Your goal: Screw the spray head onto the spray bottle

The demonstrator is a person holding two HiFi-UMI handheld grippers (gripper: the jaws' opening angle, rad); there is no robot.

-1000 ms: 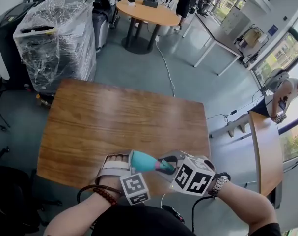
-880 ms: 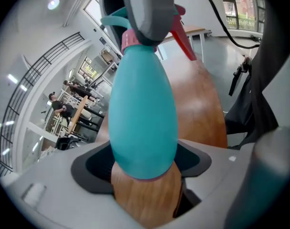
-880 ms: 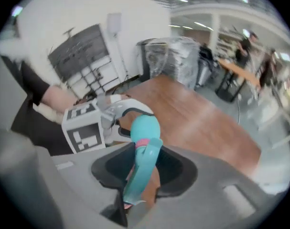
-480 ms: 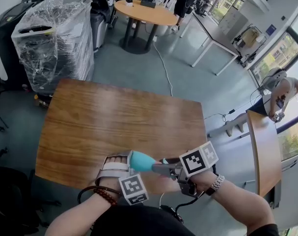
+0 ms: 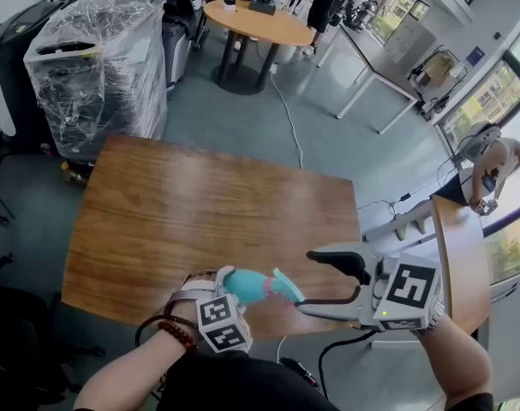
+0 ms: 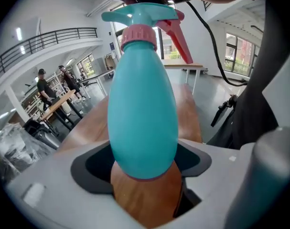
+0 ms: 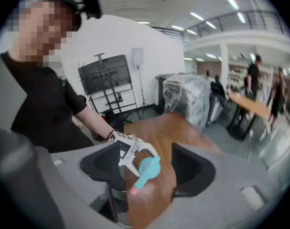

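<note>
Table (image 7: 183,128) far edge, motion-blurred

Clock: from middle of table (image 5: 200,204), 12 = away from person.
Top: bare wood from 9 thru 12 to 3; free pass over all of it.
6: left gripper (image 5: 221,288) clamped on spray bottle (image 5: 247,286) at near edge, spray head (image 5: 285,288) pointing to 3; blocks that edge.
4-5: right gripper (image 5: 311,281), jaws opening, nothing betw. pads; apart from spray head, small clear gap betw. them.
10-11: wrapped machine (image 5: 97,67) on floor near far-left corner; bars reach past it.
12: round table (image 5: 255,22) well apart, open floor betw.
1: cable (image 5: 289,118) lies on floor up to far edge.
3: second table (image 5: 465,264) near, narrow floor strip betw.
</note>
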